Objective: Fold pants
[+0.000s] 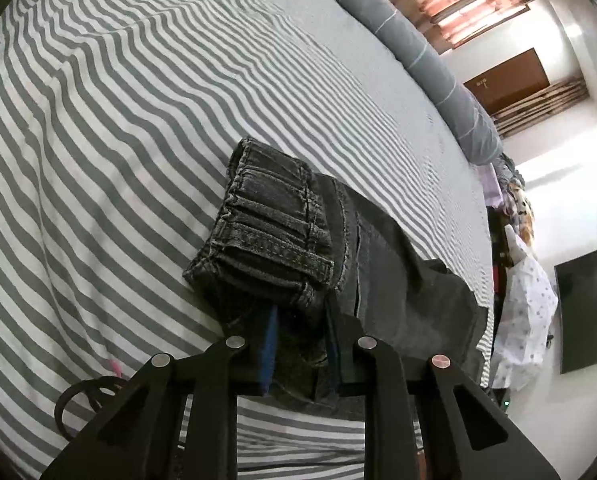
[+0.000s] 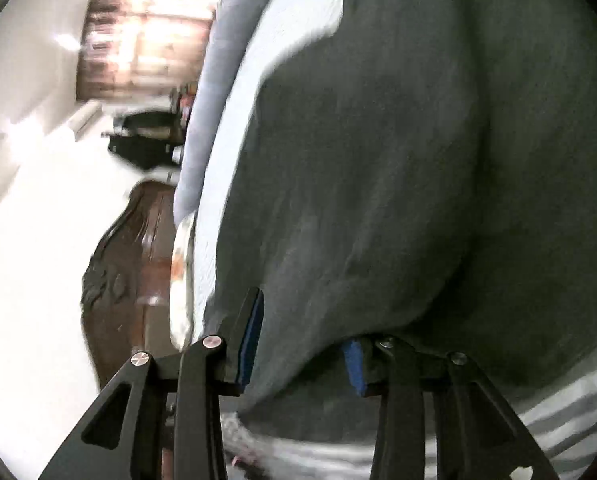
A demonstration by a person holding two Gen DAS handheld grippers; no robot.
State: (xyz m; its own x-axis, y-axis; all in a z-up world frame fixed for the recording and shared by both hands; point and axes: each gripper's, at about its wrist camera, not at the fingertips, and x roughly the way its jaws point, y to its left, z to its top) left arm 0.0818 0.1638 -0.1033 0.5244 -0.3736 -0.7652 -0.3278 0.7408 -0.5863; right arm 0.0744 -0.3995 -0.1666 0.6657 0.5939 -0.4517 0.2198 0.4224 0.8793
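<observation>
Dark grey denim pants (image 1: 282, 236) lie on the striped bed sheet (image 1: 118, 128). In the left wrist view the waistband end is bunched and raised between the fingers. My left gripper (image 1: 300, 316) is shut on the pants, with cloth pinched between its blue pads. In the right wrist view, which is blurred, the grey pants cloth (image 2: 378, 160) fills most of the frame. My right gripper (image 2: 306, 344) stands fairly wide with cloth between its blue pads; whether it grips the cloth I cannot tell.
A rolled grey blanket (image 1: 410, 44) lies along the bed's far edge. Clothes (image 1: 526, 304) hang off the bed's right side above a white floor. A brown piece of furniture (image 2: 126, 264) and a dark bag (image 2: 142, 140) stand beside the bed.
</observation>
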